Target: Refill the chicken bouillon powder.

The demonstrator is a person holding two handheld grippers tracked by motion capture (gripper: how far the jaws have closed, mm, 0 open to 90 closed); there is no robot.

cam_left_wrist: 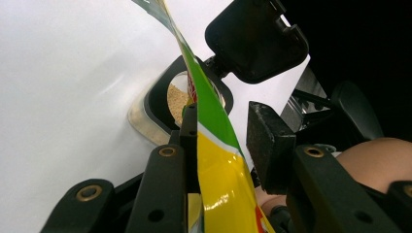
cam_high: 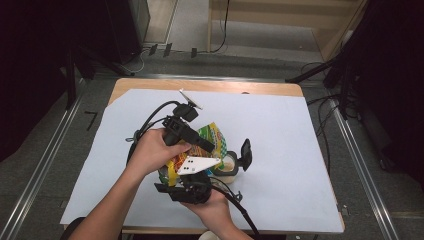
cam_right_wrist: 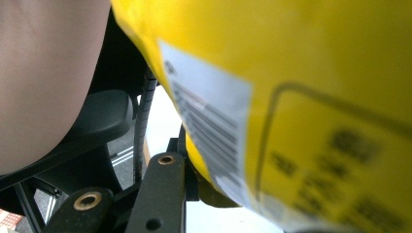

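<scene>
The counter (cam_high: 300,150) lies under a pale sheet, and near its middle stands a small clear jar (cam_high: 227,166) with a black flip lid (cam_high: 246,154) thrown open on its far right side. Everything else gathers around that jar. Over its left edge a yellow and green snack bag (cam_high: 212,136) is held up off the sheet, its long axis slanting from the person's side up and over toward the jar, the green end lowest at the mouth. In the left gripper view the bag's edge hangs right over the jar's opening, and a tan, crumbly fill sits inside. The left gripper (cam_high: 200,142), just left of the jar, has its jaws partly apart, one pad against the bag, the other clear of it. The right gripper (cam_high: 187,187), nearer the person than the jar, has the bag's yellow end against one jaw; I cannot tell whether it pinches.
</scene>
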